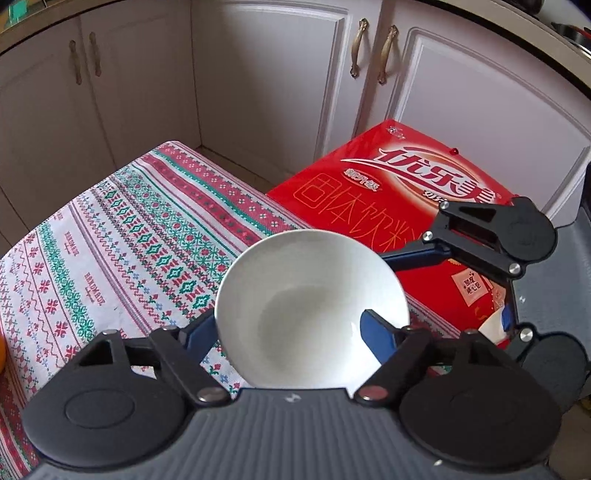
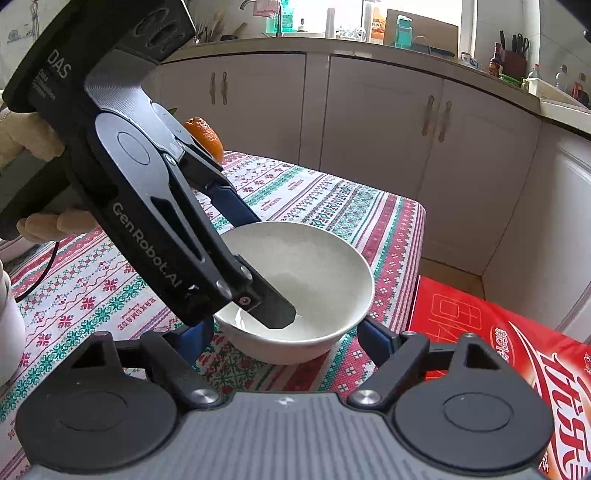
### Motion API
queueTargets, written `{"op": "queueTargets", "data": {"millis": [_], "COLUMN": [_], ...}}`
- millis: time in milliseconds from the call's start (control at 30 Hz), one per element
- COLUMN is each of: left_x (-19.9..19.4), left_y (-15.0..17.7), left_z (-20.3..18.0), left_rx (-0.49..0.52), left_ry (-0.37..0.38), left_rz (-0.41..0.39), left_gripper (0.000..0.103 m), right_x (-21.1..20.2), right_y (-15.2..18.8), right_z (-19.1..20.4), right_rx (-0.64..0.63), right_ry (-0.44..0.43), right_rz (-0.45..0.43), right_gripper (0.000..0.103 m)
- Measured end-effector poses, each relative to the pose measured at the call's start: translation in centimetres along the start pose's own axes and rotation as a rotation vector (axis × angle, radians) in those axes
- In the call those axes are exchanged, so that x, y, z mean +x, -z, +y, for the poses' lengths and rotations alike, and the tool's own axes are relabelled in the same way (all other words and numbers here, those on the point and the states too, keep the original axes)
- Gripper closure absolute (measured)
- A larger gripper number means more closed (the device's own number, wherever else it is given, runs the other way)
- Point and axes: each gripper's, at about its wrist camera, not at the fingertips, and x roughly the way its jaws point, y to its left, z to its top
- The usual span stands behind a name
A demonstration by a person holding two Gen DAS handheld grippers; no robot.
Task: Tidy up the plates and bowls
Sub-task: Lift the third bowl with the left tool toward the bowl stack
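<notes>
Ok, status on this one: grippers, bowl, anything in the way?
Left gripper open, one finger inside white bowl, one outside. Right gripper straddles bowl, contact unclear. Bowl upright on tablecloth; red box close beside.

Kitchen's pretty lived-in. The table has a cross-stitch style tablecloth (image 1: 122, 236) in red, green and white bands. Right beside the table's edge sits a big red box (image 1: 402, 192) with white and orange Chinese lettering, lower than the tabletop. An orange (image 2: 207, 136) sits on the far part of the table. Behind it all are cream cabinets (image 2: 388, 122) with brass handles (image 1: 358, 48). The counter (image 2: 332, 46) on top is cluttered: teal bottles (image 2: 404, 31), a cardboard box, and a knife block (image 2: 513, 59) off to the right.
</notes>
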Motion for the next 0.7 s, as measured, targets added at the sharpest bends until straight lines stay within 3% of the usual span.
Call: {"op": "queueTargets", "data": {"millis": [367, 700], "left_x": [0.27, 0.37], "left_y": [-0.40, -0.40], "left_z": [0.73, 0.76], "left_rx": [-0.016, -0.023], "left_ry": [0.010, 0.015], "left_rz": [0.012, 0.017], "left_gripper": [0.035, 0.036], "right_x": [-0.04, -0.34], "right_y": [-0.14, -0.30], "right_z": [0.07, -0.07], "right_rx": [-0.002, 0.007], "right_ry": [0.007, -0.002], "right_rz": [0.005, 0.006], "right_gripper": [0.015, 0.015]}}
